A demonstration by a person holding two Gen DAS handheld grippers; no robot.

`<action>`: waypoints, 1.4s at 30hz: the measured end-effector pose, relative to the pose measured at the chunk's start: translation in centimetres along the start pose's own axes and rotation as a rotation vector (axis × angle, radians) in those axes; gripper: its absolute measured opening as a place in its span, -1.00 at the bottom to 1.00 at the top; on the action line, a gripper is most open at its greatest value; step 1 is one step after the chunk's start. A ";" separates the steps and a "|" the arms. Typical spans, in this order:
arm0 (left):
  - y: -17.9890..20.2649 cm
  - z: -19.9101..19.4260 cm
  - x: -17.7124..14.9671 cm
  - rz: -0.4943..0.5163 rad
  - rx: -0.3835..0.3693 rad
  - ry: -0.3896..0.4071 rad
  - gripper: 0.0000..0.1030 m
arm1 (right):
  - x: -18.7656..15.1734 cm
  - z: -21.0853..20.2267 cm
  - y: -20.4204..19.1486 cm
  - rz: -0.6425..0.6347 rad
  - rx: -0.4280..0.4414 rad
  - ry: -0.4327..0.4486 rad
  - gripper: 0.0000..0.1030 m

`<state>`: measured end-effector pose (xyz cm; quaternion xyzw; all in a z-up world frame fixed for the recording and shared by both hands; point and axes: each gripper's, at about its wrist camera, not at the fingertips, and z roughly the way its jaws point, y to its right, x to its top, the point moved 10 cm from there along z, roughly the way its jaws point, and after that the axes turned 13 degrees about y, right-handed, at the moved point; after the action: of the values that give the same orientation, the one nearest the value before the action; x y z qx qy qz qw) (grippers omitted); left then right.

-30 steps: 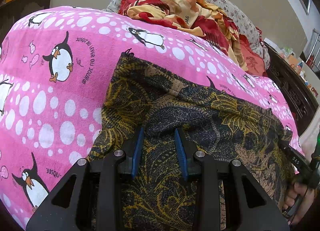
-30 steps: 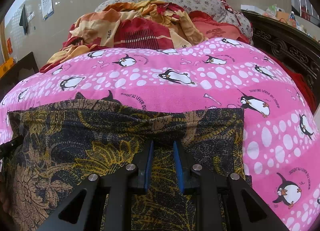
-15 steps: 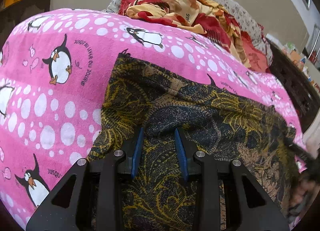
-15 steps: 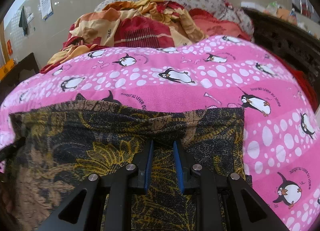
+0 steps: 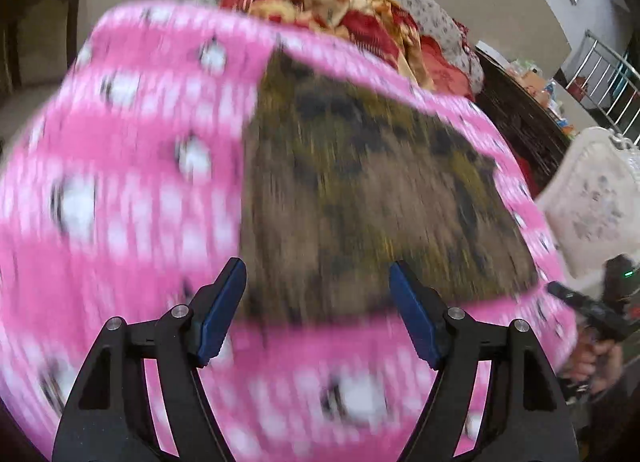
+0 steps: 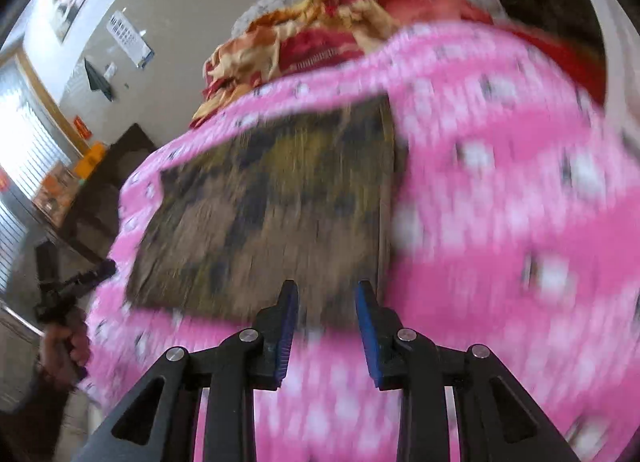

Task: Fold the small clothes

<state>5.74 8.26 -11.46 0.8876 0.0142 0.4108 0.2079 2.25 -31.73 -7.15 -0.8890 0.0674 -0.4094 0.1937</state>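
A dark cloth with a yellow and brown floral print (image 5: 368, 198) (image 6: 276, 202) lies folded in a flat rectangle on the pink penguin blanket (image 5: 132, 190) (image 6: 500, 190). Both views are blurred by motion. My left gripper (image 5: 318, 286) hovers over the cloth's near edge, its jaws opening wide with nothing gripped. My right gripper (image 6: 326, 302) hangs above the cloth's near right corner; its jaws are opening too, and the blue pads stand apart from the fabric. Each gripper appears at the edge of the other's view, held in a hand (image 5: 592, 358) (image 6: 60, 346).
A heap of red and orange bedding (image 5: 340, 2) (image 6: 304, 42) and a flowered pillow (image 5: 424, 10) lie at the bed's far end. A dark carved bed frame (image 5: 516, 122) runs along the right. A white chair (image 5: 596, 206) stands beside it.
Both grippers let go of the cloth, opened and pulled back toward the near edge of the bed. The cloth now lies flat as a folded rectangle, with pink blanket showing in front.
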 end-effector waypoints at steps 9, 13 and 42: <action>-0.1 1.6 -3.3 -0.226 -0.130 -0.001 0.51 | -5.2 0.3 1.2 0.330 0.092 0.052 -0.07; -0.9 3.0 -1.4 -0.327 -0.162 0.027 0.51 | -4.1 1.1 0.9 0.439 0.110 0.072 0.23; -1.4 -1.5 -7.4 -0.414 -0.139 -0.078 -0.50 | -3.0 -4.5 7.9 0.479 -0.034 0.081 -0.77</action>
<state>-0.08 8.62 -16.51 0.8646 0.1594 0.3246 0.3489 -2.78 -39.46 -9.76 -0.8336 0.2910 -0.3858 0.2675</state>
